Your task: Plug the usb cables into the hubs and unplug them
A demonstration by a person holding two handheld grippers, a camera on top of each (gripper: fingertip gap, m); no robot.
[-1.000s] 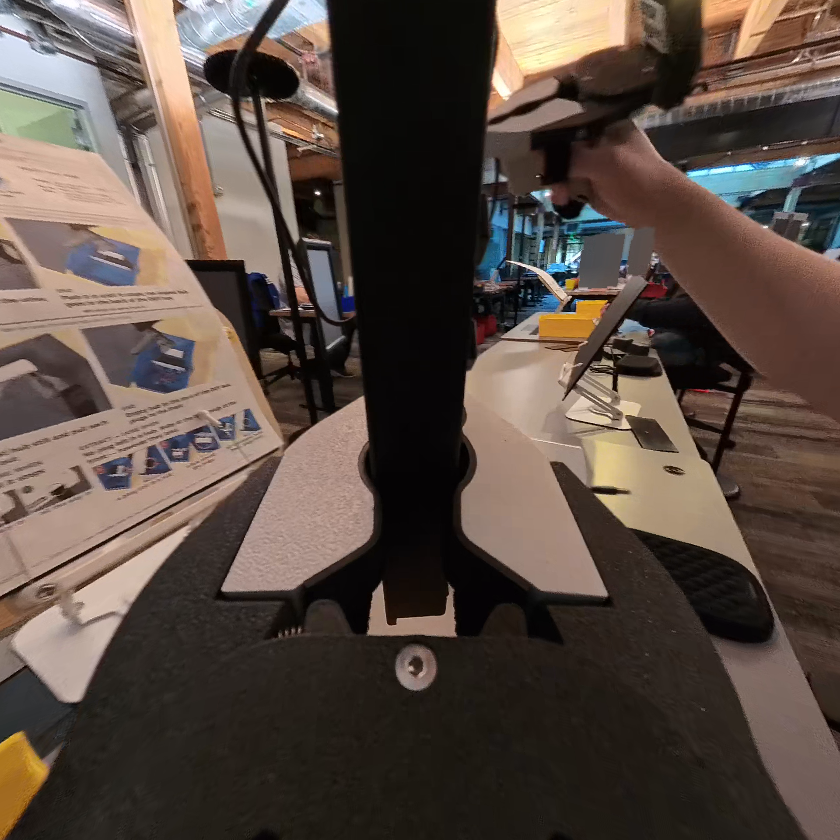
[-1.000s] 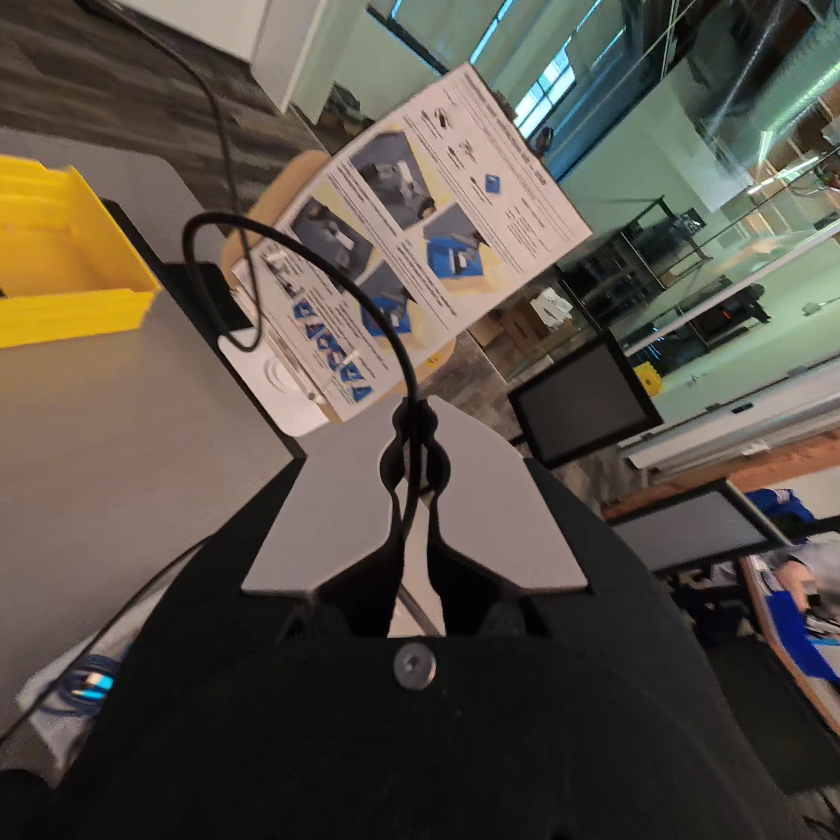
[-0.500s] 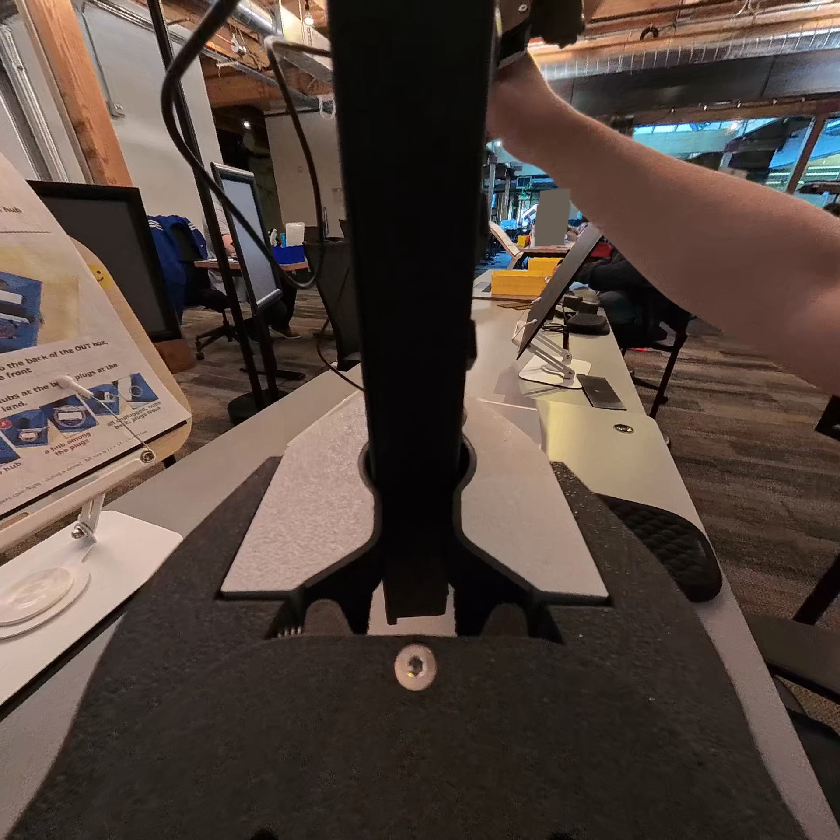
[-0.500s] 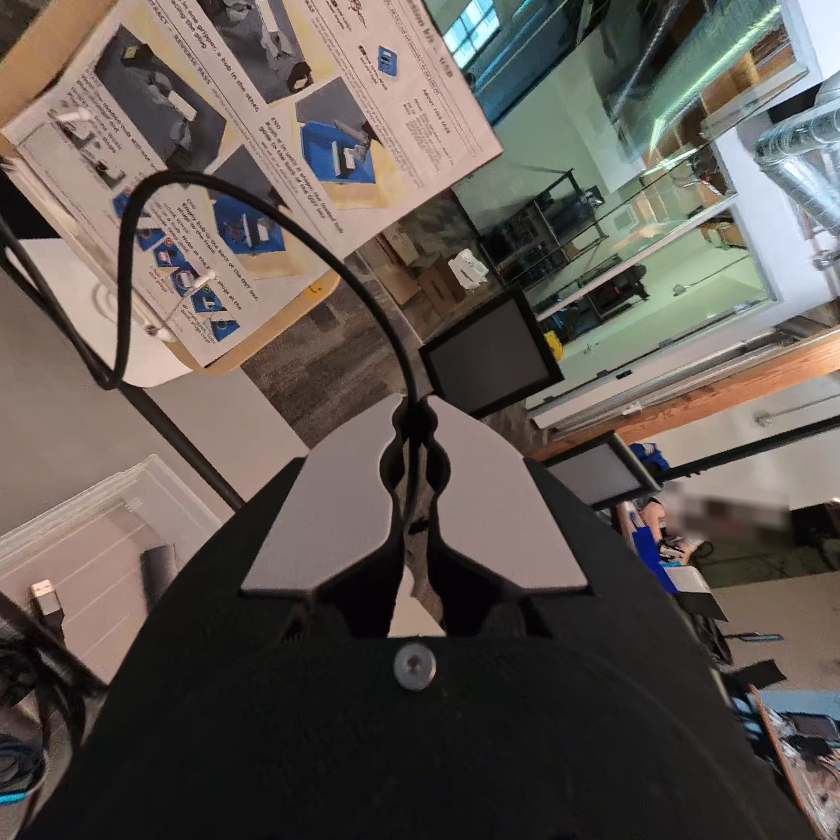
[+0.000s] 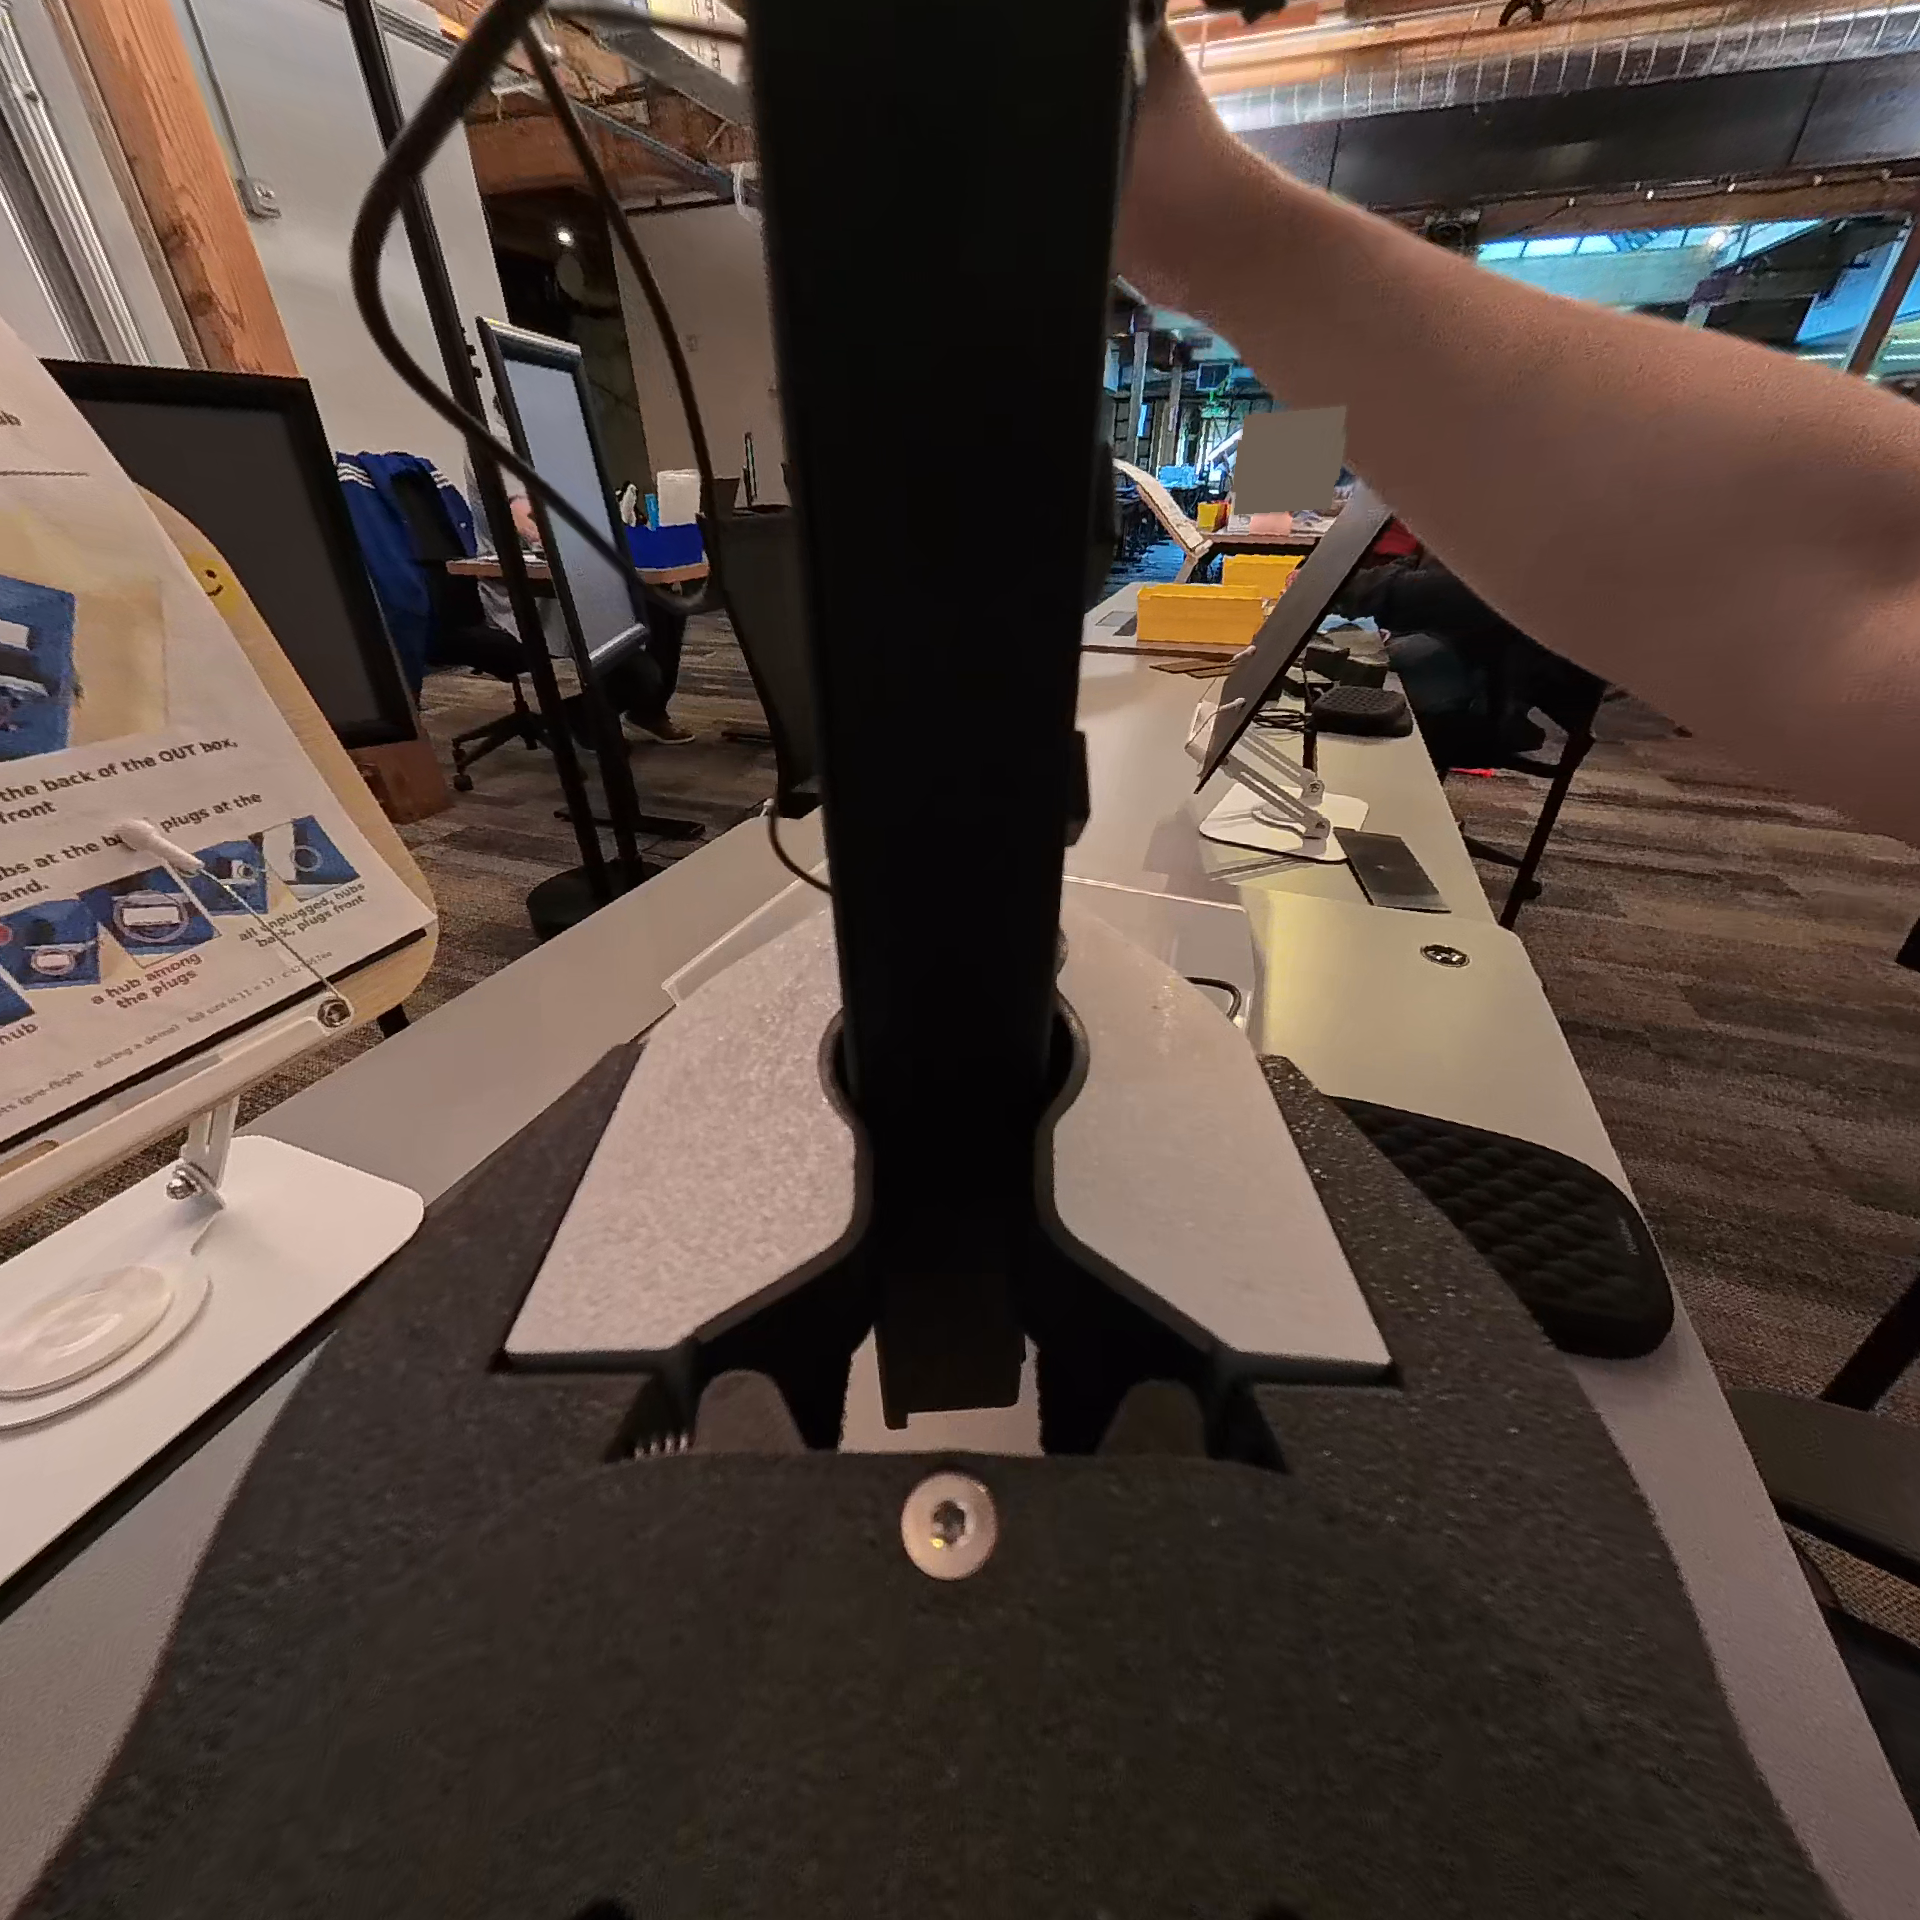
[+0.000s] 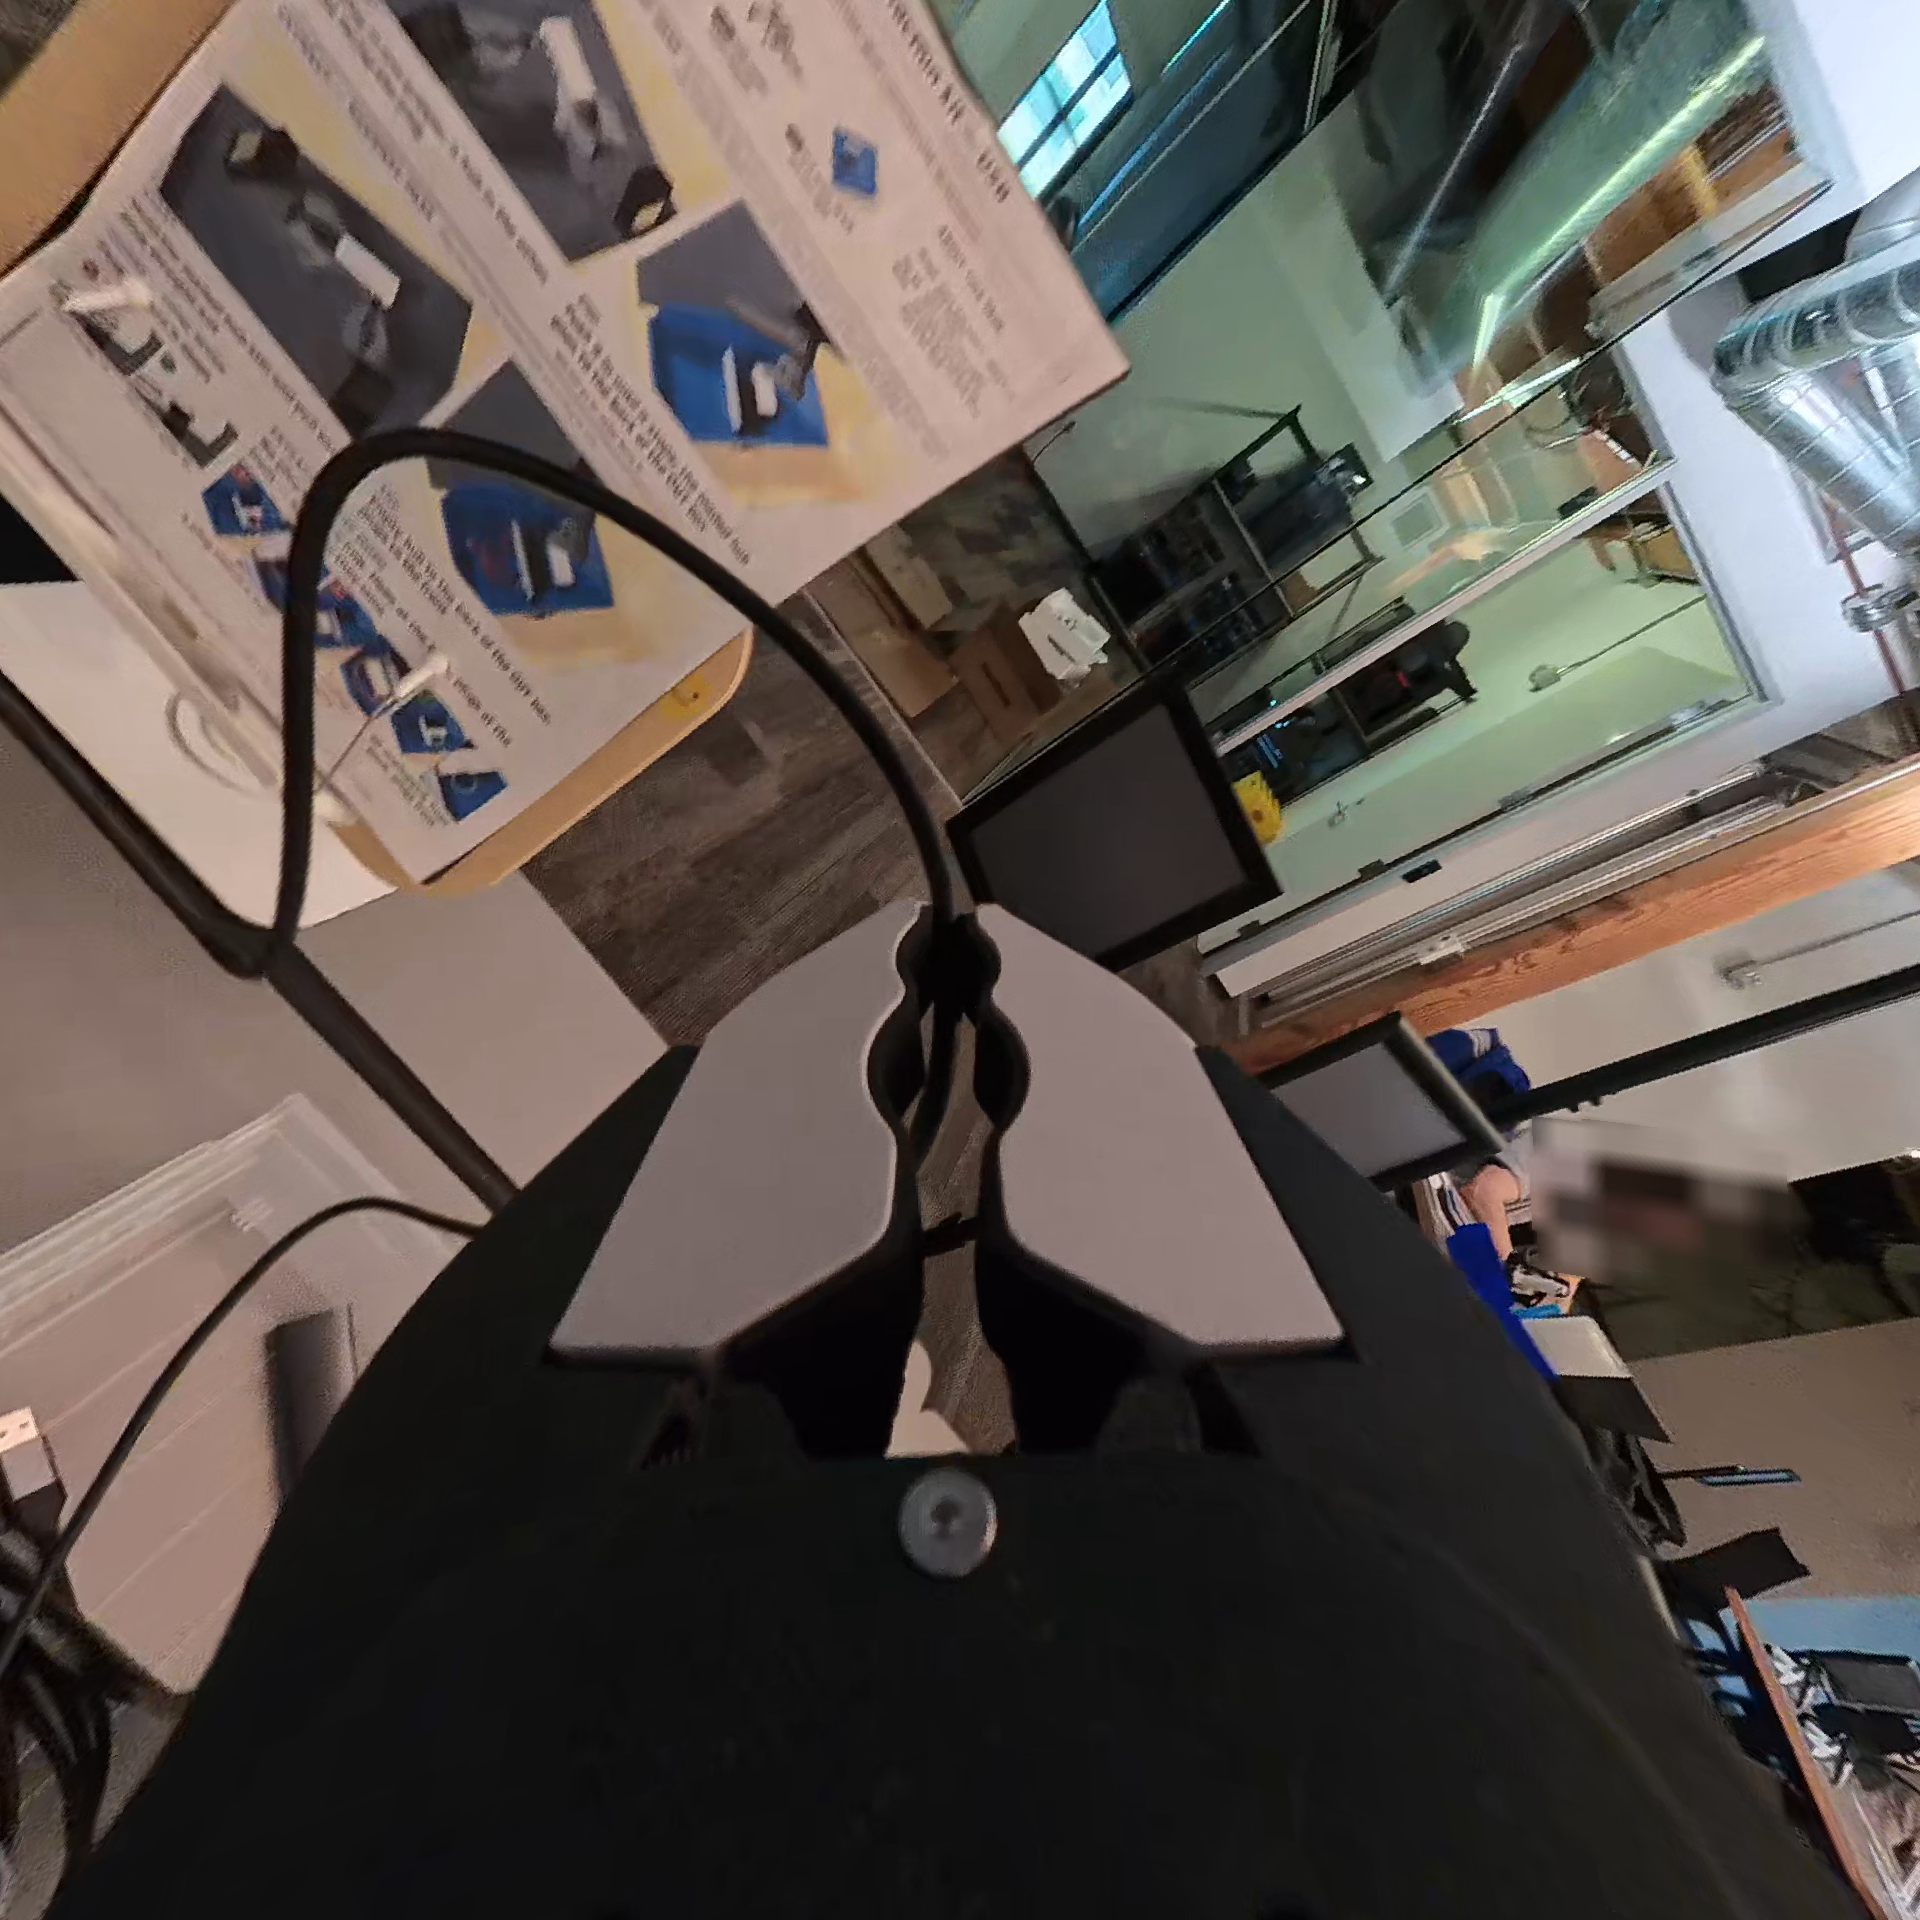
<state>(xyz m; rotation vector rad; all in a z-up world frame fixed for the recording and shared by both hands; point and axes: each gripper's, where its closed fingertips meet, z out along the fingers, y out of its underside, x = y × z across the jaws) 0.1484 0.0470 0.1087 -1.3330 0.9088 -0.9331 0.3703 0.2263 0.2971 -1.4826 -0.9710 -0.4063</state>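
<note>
Left gripper (image 5: 951, 1039) clamped on a long black hub (image 5: 940, 520), held upright above the table (image 5: 1392, 1029); view has swung right since a second ago, the instruction sheet (image 5: 156, 831) now at the left edge. Right gripper (image 6: 951, 935) pinched on a thin black cable (image 6: 582, 499), lifted higher than before; the yellow bin has left its view, a clear tray (image 6: 135, 1351) with a loose plug (image 6: 26, 1444) has appeared.

Left cam sits low, looking level down the table (image 5: 1382, 997); right cam's rolled sideways, both catching the instruction board (image 5: 156, 831).
</note>
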